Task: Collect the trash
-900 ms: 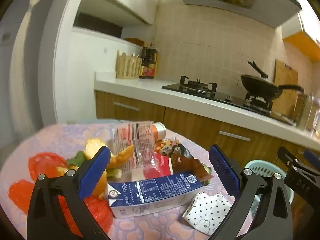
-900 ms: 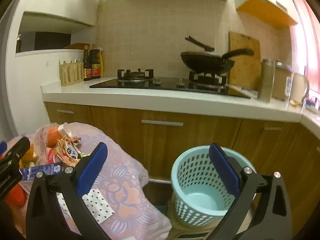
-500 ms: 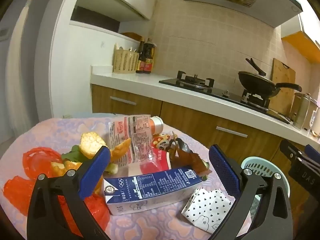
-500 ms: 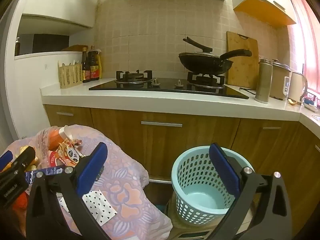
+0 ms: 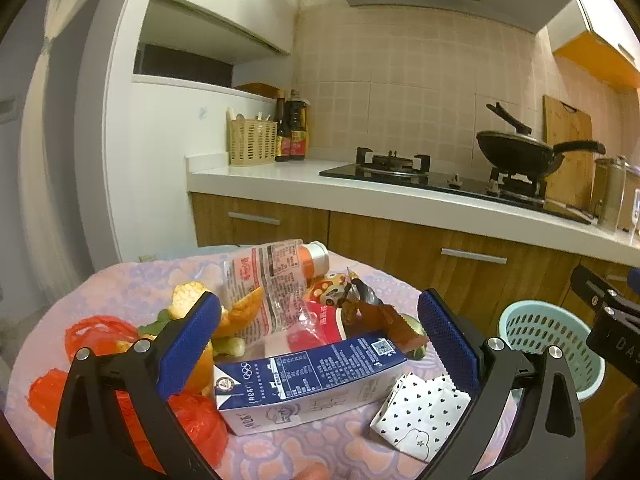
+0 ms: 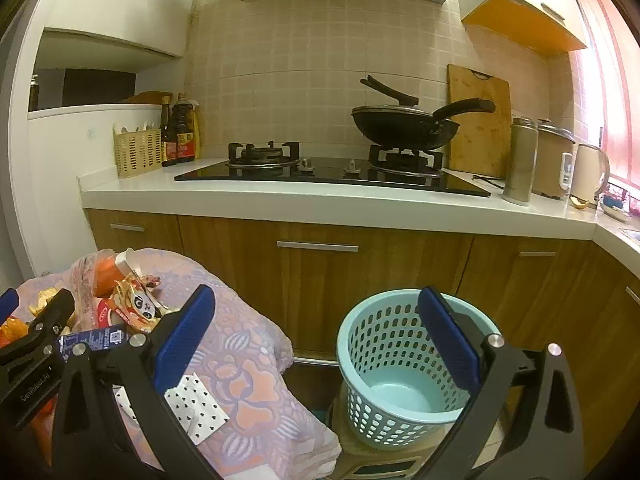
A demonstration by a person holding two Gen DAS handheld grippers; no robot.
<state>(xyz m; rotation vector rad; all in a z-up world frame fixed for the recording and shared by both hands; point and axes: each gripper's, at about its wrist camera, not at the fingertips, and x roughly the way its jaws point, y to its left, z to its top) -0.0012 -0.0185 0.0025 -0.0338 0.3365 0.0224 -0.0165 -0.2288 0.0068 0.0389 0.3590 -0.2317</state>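
Note:
A pile of trash lies on a table with a floral cloth [image 5: 120, 284]: a blue and white milk carton [image 5: 308, 380] on its side, a clear printed wrapper [image 5: 264, 280], an orange-capped bottle [image 5: 314, 254], orange peels [image 5: 240, 312], red plastic [image 5: 92, 336], a panda snack packet [image 6: 136, 304] and a white heart-print paper [image 5: 420, 412]. My left gripper [image 5: 316, 344] is open, its fingers on either side of the carton, just above it. My right gripper [image 6: 316, 340] is open and empty, off the table's right edge, facing the empty light-blue basket [image 6: 404, 364].
The basket also shows in the left wrist view [image 5: 548, 336], on the floor right of the table. Wooden cabinets [image 6: 320, 264] and a white counter with a gas hob [image 6: 332, 172] and a black wok [image 6: 404, 128] stand behind.
Both views have shifted slightly; the left gripper has tilted up a little over the carton. Both grippers stay open and nothing was picked up.

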